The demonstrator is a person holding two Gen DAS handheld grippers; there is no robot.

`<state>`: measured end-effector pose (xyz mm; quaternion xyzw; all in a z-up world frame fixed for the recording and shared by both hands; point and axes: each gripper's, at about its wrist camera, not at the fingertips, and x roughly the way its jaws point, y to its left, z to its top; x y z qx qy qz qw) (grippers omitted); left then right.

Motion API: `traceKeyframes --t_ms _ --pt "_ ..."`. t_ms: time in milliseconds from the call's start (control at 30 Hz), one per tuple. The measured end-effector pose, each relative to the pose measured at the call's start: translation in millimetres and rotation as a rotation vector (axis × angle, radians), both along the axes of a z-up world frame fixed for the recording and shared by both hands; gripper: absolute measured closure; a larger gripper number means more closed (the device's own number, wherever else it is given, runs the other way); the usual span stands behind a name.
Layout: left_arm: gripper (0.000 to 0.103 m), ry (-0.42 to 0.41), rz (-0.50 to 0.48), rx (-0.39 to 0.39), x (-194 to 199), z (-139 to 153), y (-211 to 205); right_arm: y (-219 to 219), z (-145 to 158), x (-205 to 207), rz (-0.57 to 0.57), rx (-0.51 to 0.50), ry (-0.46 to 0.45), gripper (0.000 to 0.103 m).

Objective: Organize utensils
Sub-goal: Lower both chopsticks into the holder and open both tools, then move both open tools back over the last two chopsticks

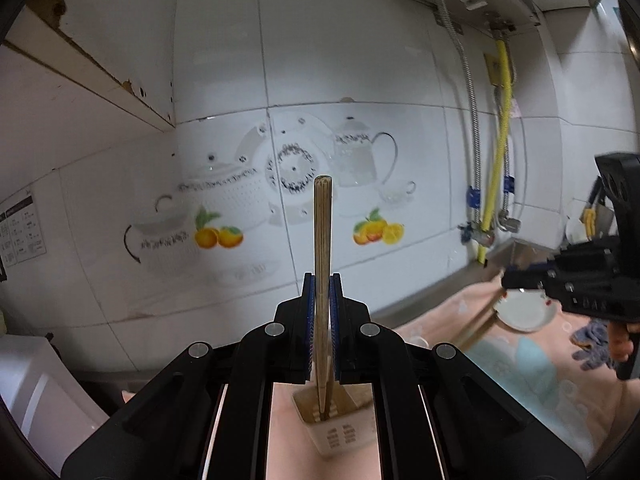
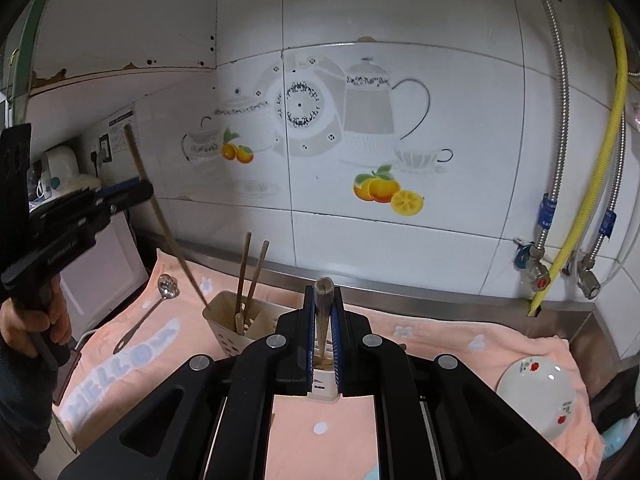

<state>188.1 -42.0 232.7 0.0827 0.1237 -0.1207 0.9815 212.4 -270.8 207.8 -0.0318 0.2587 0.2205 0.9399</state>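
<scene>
White glossy wall tiles (image 2: 460,92) fill the back of this kitchen corner, printed with grey teapots and oranges. Right of the holder, a yellow hose (image 2: 592,184) and braided metal pipes (image 2: 558,128) run down the wall. Below the wall, the bench's steel edge (image 2: 440,294) runs across, and a peach-pink towel with white flowers (image 2: 320,420) covers the bench top. On it stands the cream plastic perforated utensil holder (image 2: 224,320), two brown chopsticks (image 2: 250,276) sticking up from its compartment. Right of the holder lies a white saucer with red flowers (image 2: 536,396); left of it, a slotted metal spoon (image 2: 160,300) flat on the towel. The left tongs (image 1: 320,320) are closed on a wooden chopstick (image 1: 322,248), upright, its lower end down inside the holder (image 1: 332,428). The right tongs (image 2: 323,332) are pinched onto another wooden chopstick (image 2: 323,300) just above the holder's near compartment.
</scene>
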Motion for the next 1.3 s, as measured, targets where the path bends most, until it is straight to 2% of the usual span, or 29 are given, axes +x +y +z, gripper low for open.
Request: traceKeyframes --t_ms 167,500,700,767,833,900,933,1033,1067,1133,1300 --pt "0.097 0.033 0.017 -0.017 19.7 -11.0 2.7 8.0 -11.1 8.3 0.015 -0.019 0.031 0.096" --pt "0.097 0.163 0.020 -0.048 48.5 -52.7 13.7 17.0 -33.7 17.5 0.017 -0.041 0.072 0.096" --pt "0.095 0.185 0.022 -0.044 50.3 -62.0 15.2 15.3 -36.0 16.2 0.010 -0.029 0.071 0.096" --pt "0.091 0.185 0.024 -0.043 49.5 -62.2 15.7 13.8 -34.6 13.3 0.004 -0.029 0.060 0.096" --pt "0.080 0.179 0.027 -0.046 46.5 -61.2 17.0 11.1 -32.2 8.8 0.000 -0.023 0.048 0.095" --pt "0.073 0.172 0.030 -0.045 41.2 -59.6 18.2 7.3 -29.0 0.7 -0.002 -0.012 0.034 0.093" --pt "0.066 0.168 0.032 -0.045 38.1 -58.7 18.9 5.4 -28.1 -4.4 -0.004 -0.007 0.026 0.091" --pt "0.057 0.150 0.039 -0.044 24.2 -56.8 22.3 0.8 -31.5 -22.2 -0.001 0.008 0.019 0.086" --pt "0.055 0.147 0.042 -0.042 20.0 -56.8 23.4 0.4 -35.6 -29.4 0.001 0.010 0.022 0.086" --pt "0.045 0.144 0.055 -0.047 7.9 -59.4 27.3 1.0 -43.8 -41.2 0.006 0.013 0.026 0.085" --pt "0.032 0.158 0.071 -0.066 -17.6 -73.0 37.3 8.1 -82.2 -75.4 0.033 0.011 0.078 0.083"
